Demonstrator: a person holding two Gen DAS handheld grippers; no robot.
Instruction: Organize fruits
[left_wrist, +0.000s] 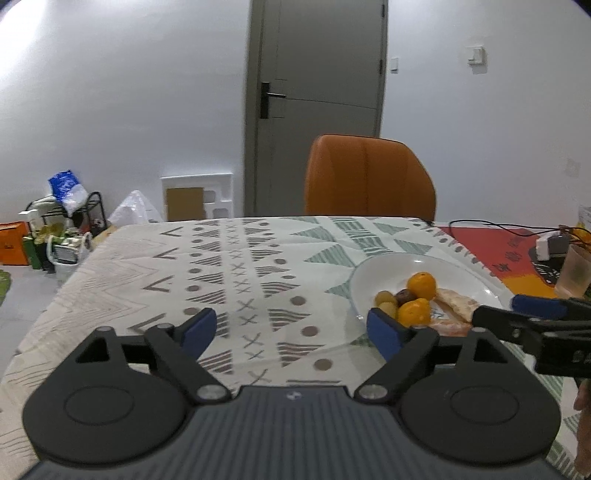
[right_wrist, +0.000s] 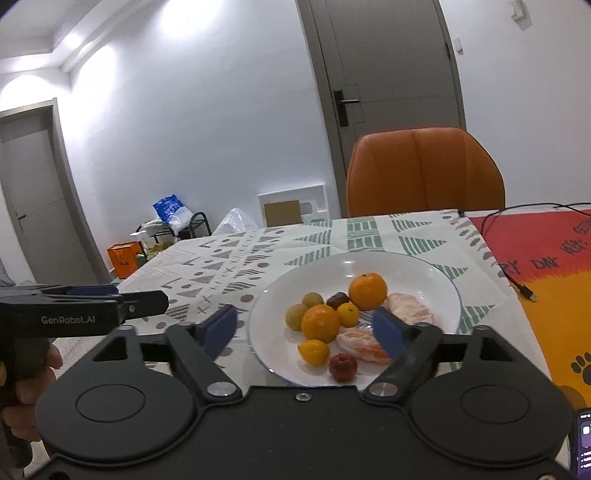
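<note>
Desk (right_wrist: 207, 266) is carrying a patterned cloth, with an orange chair (right_wrist: 424, 173) standing behind it and a red-orange mat (right_wrist: 546, 280) lying to the right. We are seeing a white plate (right_wrist: 436, 280) sitting on the cloth near the mat edge, holding all the fruits. We are holding the right gripper (right_wrist: 306, 328) just over the plate's near rim, jaws spread wide and gripping nothing; its right blue pad (right_wrist: 388, 332) is overlapping the plate. The left gripper (left_wrist: 291, 328) is hovering over bare cloth to the left of the plate, jaws also wide apart and empty.

On the plate we are seeing two peeled citrus pieces (right_wrist: 364, 341) lying on the right and near side. A large orange (right_wrist: 368, 291) is sitting toward the back, a second orange (right_wrist: 320, 323) is resting in the middle, touching its neighbours. Two small yellow citrus (right_wrist: 314, 350) are flanking it, one in front and one just behind to the right. Two yellow-green plums (right_wrist: 296, 316) are sitting at the left. A red fruit (right_wrist: 343, 366) is lying nearest us, a dark red one (right_wrist: 338, 300) is wedged at the back.

A black cable (right_wrist: 517, 280) is trailing across the mat.
</note>
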